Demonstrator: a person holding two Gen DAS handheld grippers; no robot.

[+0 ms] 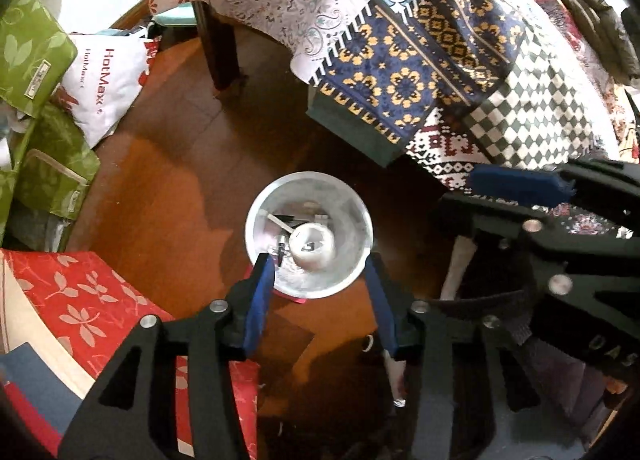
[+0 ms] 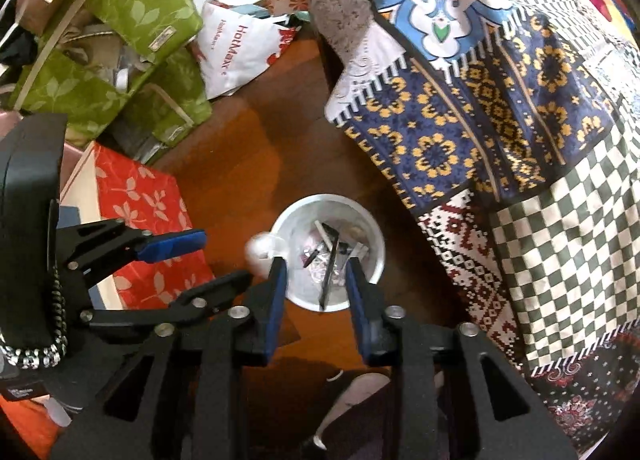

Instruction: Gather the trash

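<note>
While upright, bin (image 1: 310, 234) mouth upward

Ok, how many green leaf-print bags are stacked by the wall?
3 visible: upper green bag at the pile's top, middle green bag left below, lower green bag nearest the floor. Others may be hidden.
</note>
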